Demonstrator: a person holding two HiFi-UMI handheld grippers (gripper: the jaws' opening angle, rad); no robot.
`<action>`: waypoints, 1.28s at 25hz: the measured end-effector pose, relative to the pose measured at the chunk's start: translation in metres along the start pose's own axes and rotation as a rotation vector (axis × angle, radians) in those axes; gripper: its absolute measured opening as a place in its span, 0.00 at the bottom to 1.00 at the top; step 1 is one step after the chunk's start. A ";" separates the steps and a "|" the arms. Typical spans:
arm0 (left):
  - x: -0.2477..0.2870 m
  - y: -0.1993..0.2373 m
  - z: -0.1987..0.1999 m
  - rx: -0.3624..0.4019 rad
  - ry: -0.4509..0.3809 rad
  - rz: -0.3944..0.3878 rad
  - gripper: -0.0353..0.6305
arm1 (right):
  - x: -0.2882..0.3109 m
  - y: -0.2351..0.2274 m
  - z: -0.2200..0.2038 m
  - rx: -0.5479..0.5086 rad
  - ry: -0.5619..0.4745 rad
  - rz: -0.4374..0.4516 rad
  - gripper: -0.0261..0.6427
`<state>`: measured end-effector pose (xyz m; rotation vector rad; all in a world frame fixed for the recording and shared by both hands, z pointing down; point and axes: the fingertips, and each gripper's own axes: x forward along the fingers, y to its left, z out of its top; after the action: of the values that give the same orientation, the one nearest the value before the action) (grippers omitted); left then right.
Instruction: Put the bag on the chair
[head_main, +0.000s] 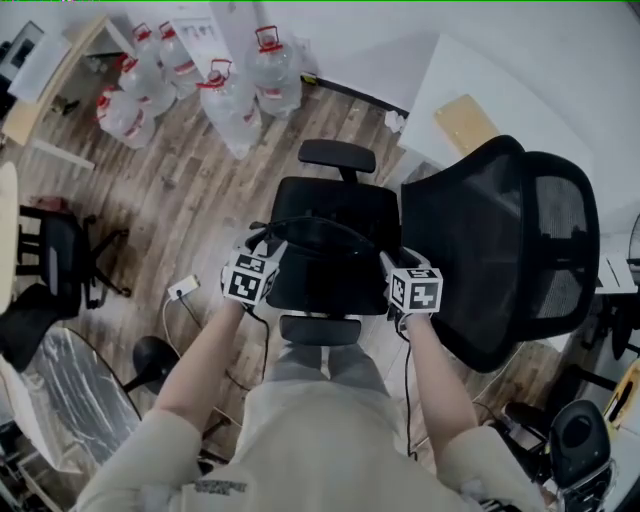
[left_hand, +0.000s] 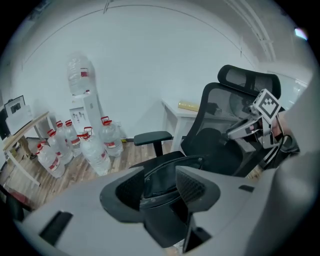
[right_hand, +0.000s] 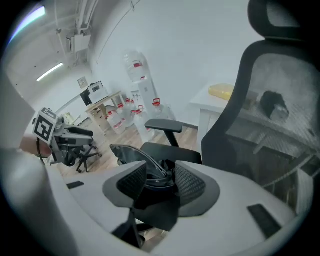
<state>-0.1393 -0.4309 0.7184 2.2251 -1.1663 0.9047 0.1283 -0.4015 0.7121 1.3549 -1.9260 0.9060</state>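
Note:
A black bag (head_main: 325, 255) lies on the seat of a black office chair (head_main: 335, 205), between its two armrests. The mesh backrest (head_main: 500, 250) stands to the right. My left gripper (head_main: 268, 248) hovers at the bag's left end, my right gripper (head_main: 387, 260) at its right end. In the left gripper view the left gripper (left_hand: 160, 170) stands open, with the bag (left_hand: 157, 189) below and beyond the jaws and nothing pressed between the pads. The right gripper (right_hand: 160, 164) is open too, and the bag (right_hand: 131, 154) with its strap shows past its jaws.
Several large water bottles (head_main: 230, 100) stand on the wooden floor behind the chair, near a water dispenser (left_hand: 82, 95). A white desk (head_main: 470, 110) is at the back right. A second black chair (head_main: 60, 260) is at the left, a white power strip (head_main: 183, 288) on the floor.

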 end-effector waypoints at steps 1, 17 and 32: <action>-0.010 -0.002 0.007 0.009 -0.016 0.006 0.36 | -0.012 0.004 0.009 -0.001 -0.016 -0.002 0.31; -0.167 -0.029 0.134 0.117 -0.336 0.009 0.21 | -0.196 0.083 0.152 -0.072 -0.446 0.109 0.14; -0.295 -0.064 0.208 0.189 -0.610 -0.003 0.12 | -0.338 0.148 0.199 -0.173 -0.720 0.216 0.08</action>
<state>-0.1406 -0.3765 0.3559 2.7631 -1.3706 0.3379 0.0674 -0.3451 0.3009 1.5130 -2.6555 0.3324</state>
